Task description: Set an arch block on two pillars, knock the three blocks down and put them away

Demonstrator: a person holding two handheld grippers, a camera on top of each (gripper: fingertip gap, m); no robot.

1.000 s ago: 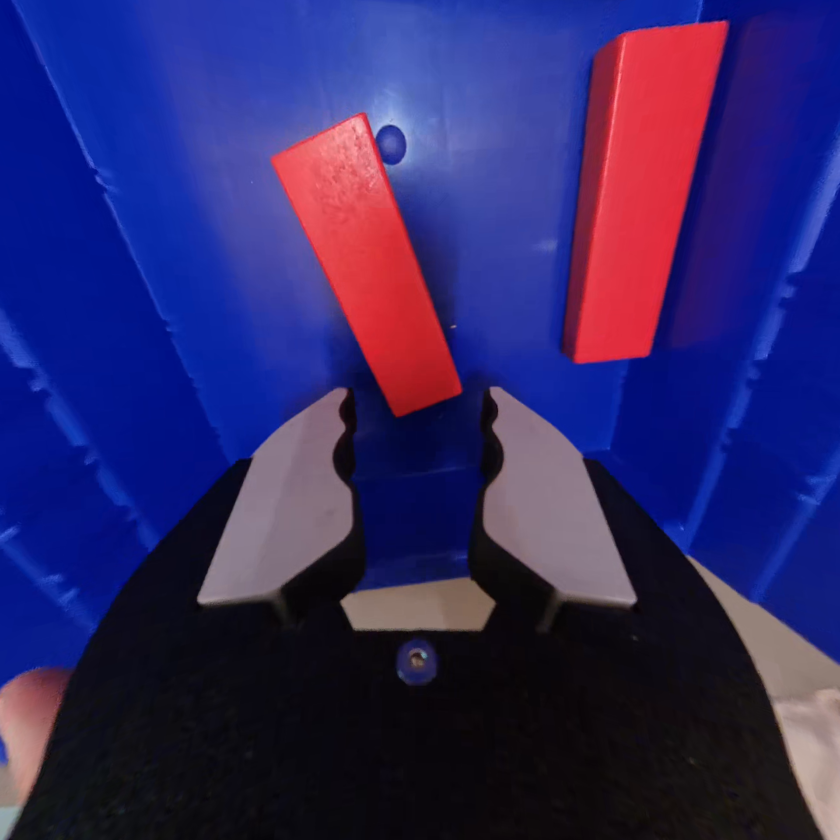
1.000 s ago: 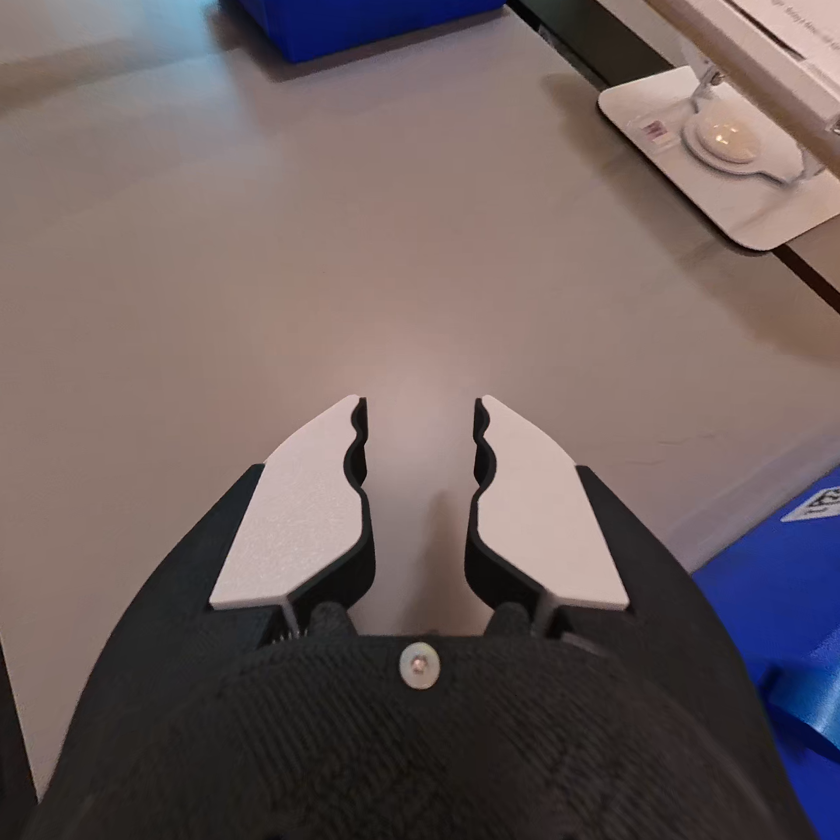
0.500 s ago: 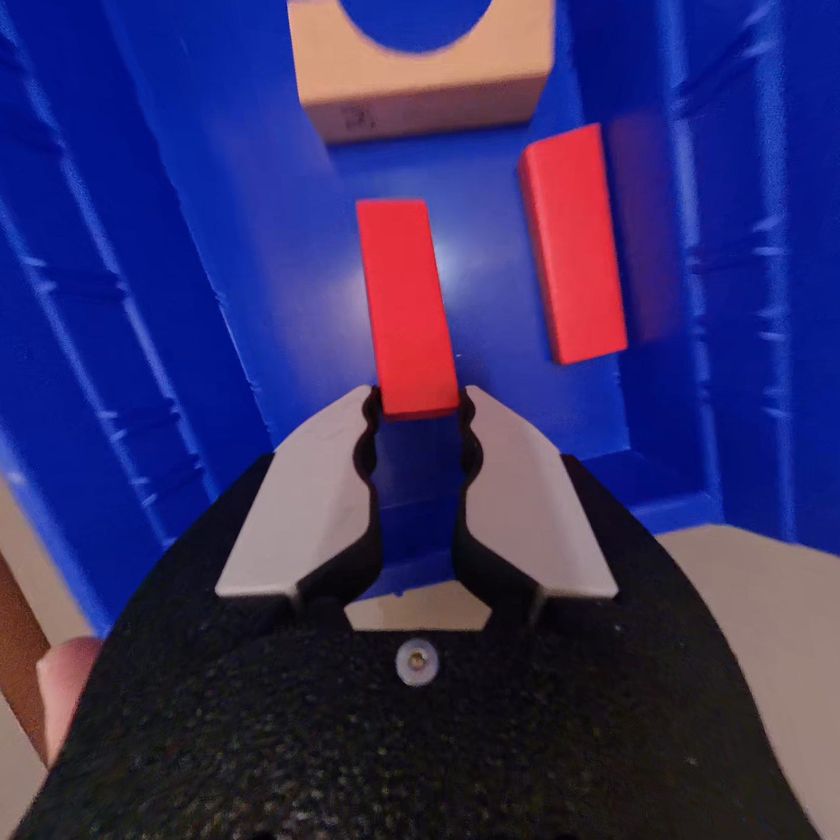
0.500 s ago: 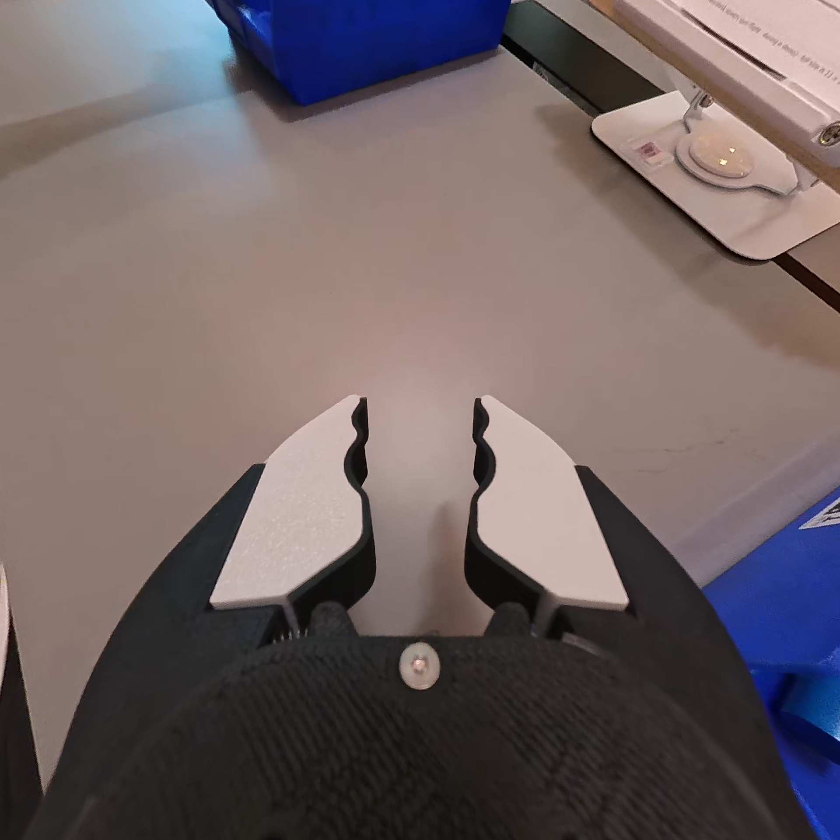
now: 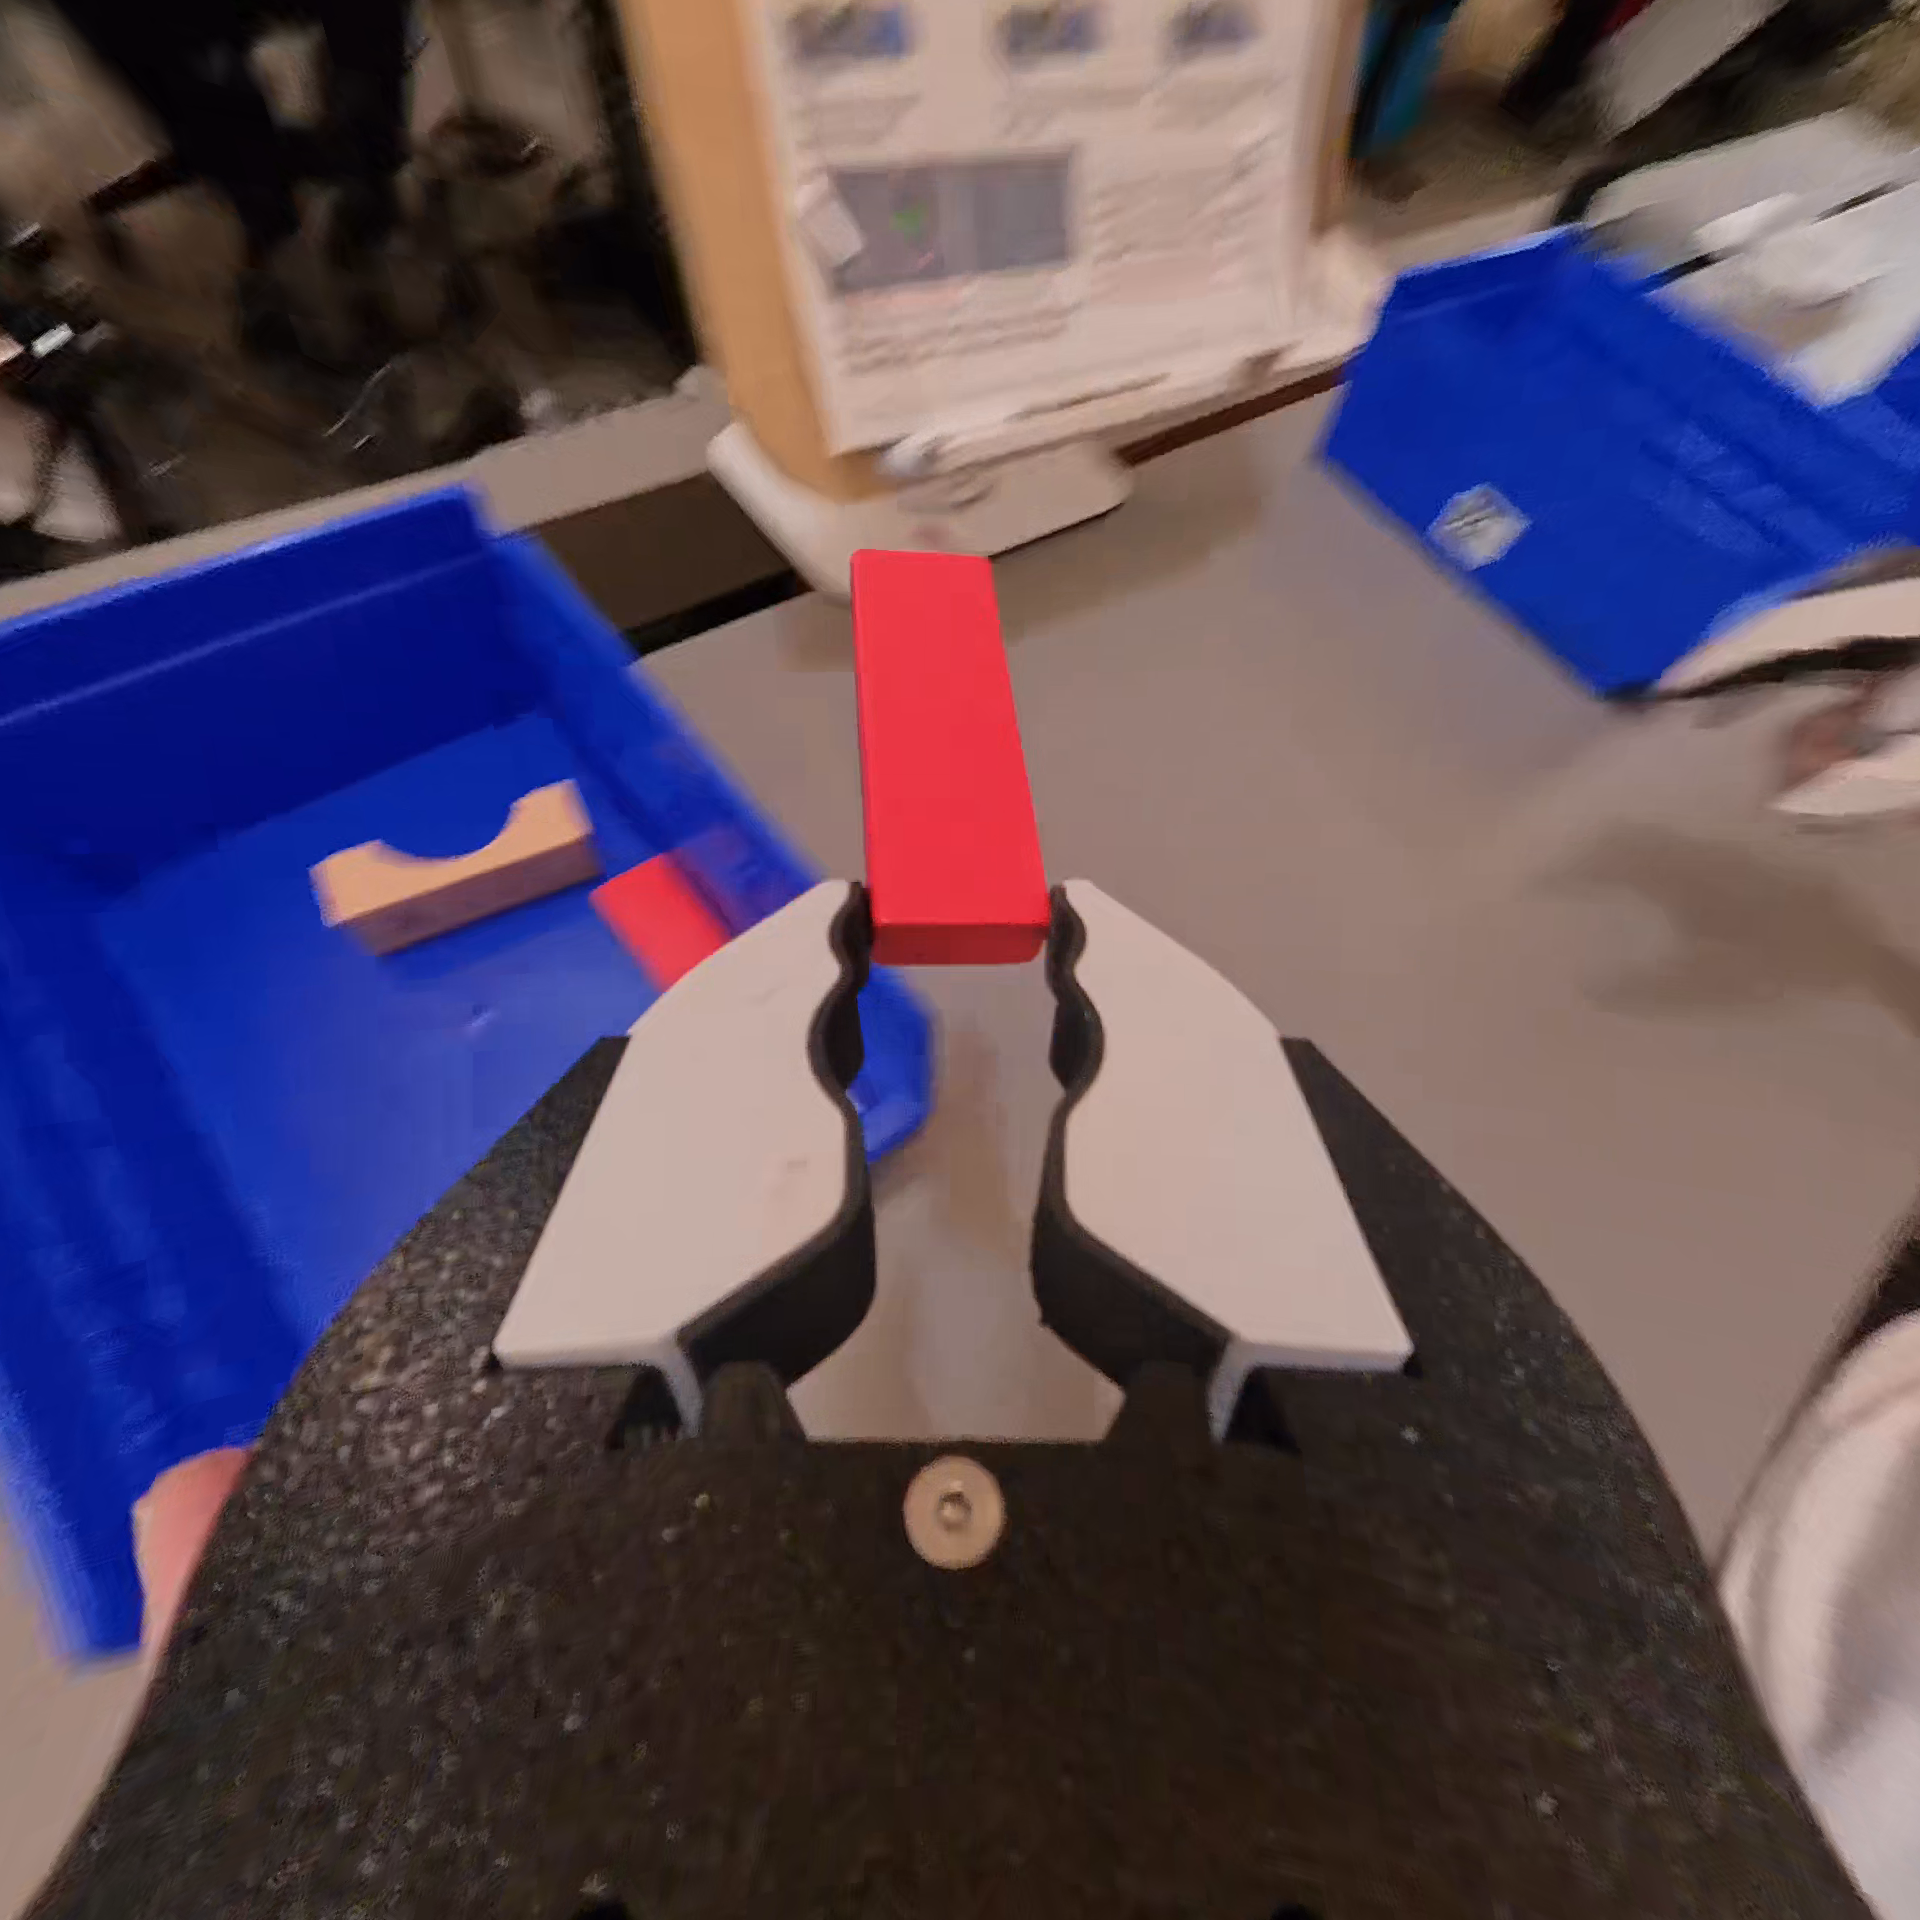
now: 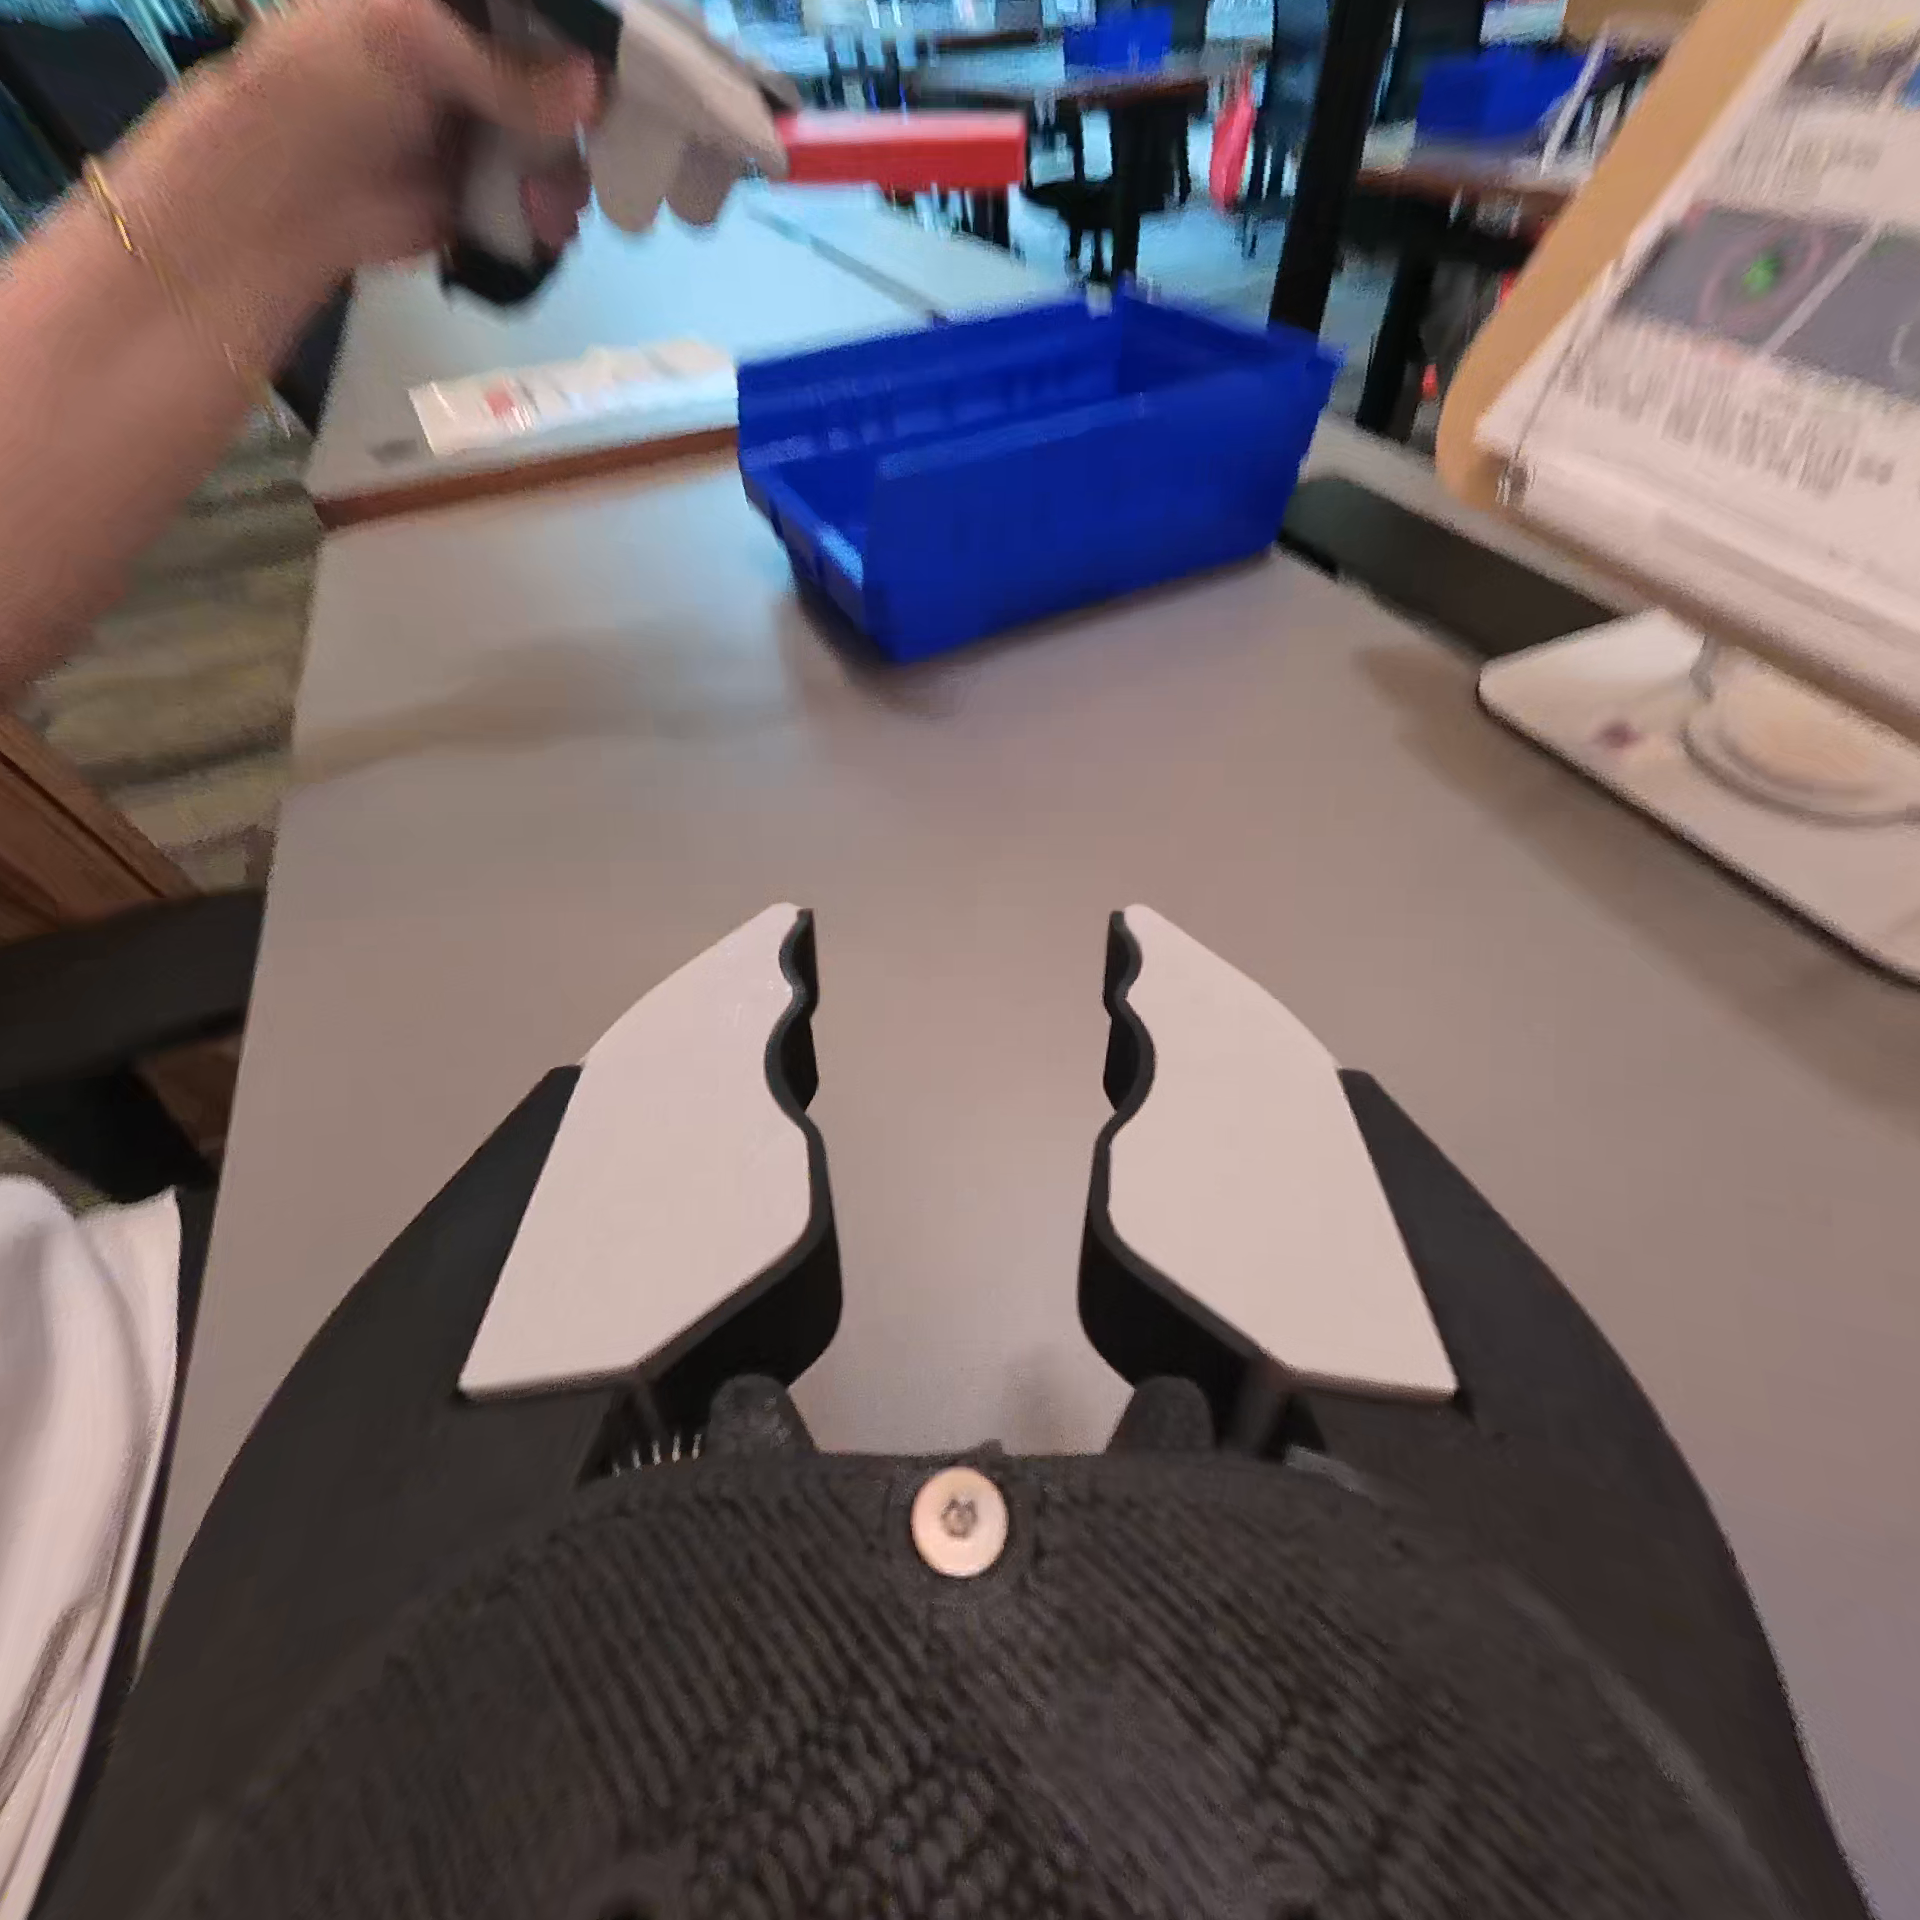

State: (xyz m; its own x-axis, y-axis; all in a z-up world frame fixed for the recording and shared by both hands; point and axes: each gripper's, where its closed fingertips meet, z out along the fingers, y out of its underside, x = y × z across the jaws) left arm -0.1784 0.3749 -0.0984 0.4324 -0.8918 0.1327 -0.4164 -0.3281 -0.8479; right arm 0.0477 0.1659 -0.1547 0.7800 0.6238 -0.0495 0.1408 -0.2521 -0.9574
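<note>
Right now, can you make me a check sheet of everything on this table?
Surface: grey table, mostly bare.
Things: long red block pinched at one end, lifted off the table; second red block and arch-cut wooden block lying in the blue bin.
Clutter: another blue bin; white stand holding a printed sheet.
Grippers: left gripper shut on the block; right gripper open, empty, above the table.
Cables: nothing seen.
Surroundings: blurred tables and shelves.

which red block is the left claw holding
The long red block clamped by its near end in the left claw; the other red block lies in the blue bin.
</note>
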